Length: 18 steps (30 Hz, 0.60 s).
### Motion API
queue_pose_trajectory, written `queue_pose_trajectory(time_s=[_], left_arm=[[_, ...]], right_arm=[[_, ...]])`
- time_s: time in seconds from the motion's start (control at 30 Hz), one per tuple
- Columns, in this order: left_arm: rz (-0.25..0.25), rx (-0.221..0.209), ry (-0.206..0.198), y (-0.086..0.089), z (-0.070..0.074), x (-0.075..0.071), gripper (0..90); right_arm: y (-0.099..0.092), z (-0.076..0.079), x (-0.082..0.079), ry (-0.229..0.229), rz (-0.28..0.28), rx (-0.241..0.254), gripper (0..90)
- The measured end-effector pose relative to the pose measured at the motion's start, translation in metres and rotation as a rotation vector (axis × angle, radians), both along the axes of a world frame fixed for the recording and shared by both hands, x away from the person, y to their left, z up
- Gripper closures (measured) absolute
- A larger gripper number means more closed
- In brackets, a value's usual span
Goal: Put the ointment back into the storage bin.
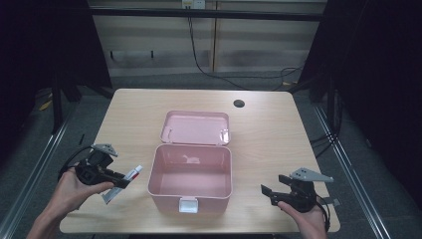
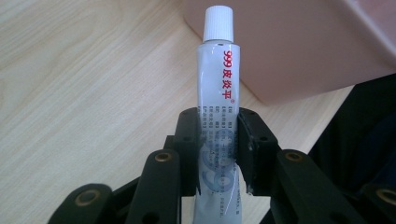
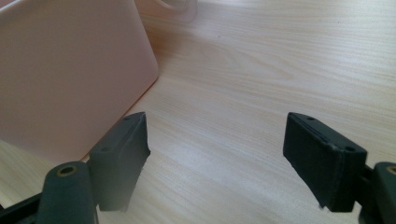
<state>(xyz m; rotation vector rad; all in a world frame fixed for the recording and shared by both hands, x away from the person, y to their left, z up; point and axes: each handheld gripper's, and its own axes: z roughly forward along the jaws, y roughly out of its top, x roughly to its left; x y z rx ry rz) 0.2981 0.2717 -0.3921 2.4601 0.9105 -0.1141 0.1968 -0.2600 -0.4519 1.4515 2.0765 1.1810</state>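
Note:
A white ointment tube (image 2: 218, 93) with red lettering and a white cap is clamped between the black jaws of my left gripper (image 2: 218, 140), its cap end pointing toward the pink box (image 2: 289, 46). From above, that tube (image 1: 130, 177) hangs just left of the open pink box (image 1: 190, 191), with my left gripper (image 1: 119, 180) shut on it. The box's lid (image 1: 195, 128) lies folded back behind it. My right gripper (image 1: 268, 194) sits to the right of the box, open with nothing between its jaws (image 3: 217, 154), and the pink box wall (image 3: 65, 79) is at its left.
The light wooden table (image 1: 268, 134) has a dark round cable hole (image 1: 239, 103) at the back right. A white latch (image 1: 188, 204) sits on the box's front wall. Cables trail on the floor beyond the table.

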Motion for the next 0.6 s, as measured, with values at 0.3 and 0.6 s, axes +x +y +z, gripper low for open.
queue_pose_trajectory(time_s=[0.3,0.6], left_arm=[[-0.013,-0.013,-0.018,0.002,0.011,-0.003,71.3],[-0.040,-0.041,-0.020,-0.002,0.026,-0.008,71.3]], right_arm=[[0.000,0.000,0.000,0.000,-0.003,-0.001,21.6],[0.000,0.000,0.000,0.002,-0.002,0.001,21.1]])
